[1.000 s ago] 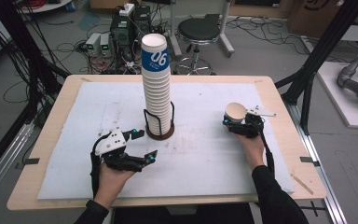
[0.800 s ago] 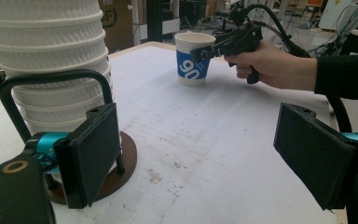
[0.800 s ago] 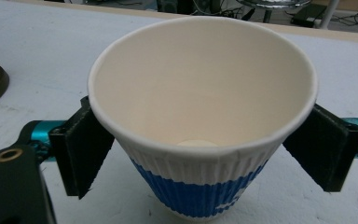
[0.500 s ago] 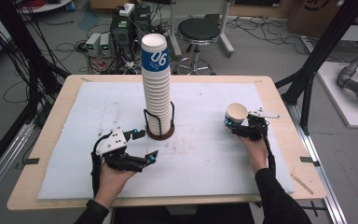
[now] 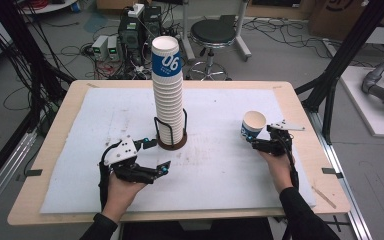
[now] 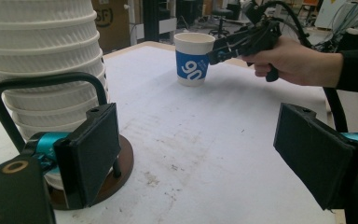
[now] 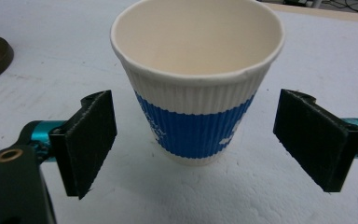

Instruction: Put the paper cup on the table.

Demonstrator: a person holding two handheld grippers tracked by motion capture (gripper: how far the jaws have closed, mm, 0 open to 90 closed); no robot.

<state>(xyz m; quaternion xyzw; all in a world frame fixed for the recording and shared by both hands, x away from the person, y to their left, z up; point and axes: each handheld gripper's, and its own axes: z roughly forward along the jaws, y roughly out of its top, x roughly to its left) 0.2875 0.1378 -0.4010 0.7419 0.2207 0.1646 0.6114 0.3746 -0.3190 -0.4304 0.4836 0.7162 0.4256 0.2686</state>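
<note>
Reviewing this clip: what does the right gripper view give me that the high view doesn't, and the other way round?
Right gripper view: the single cup stands upright on the mat, empty inside, and the right gripper brackets it with a gap at both pads. High view: the tall cup stack in its wire holder, and the left gripper open beside it. Both: the blue-banded cup on the white mat.

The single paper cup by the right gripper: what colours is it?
The paper cup is ribbed white with a blue band; clearest in the right gripper view.
</note>
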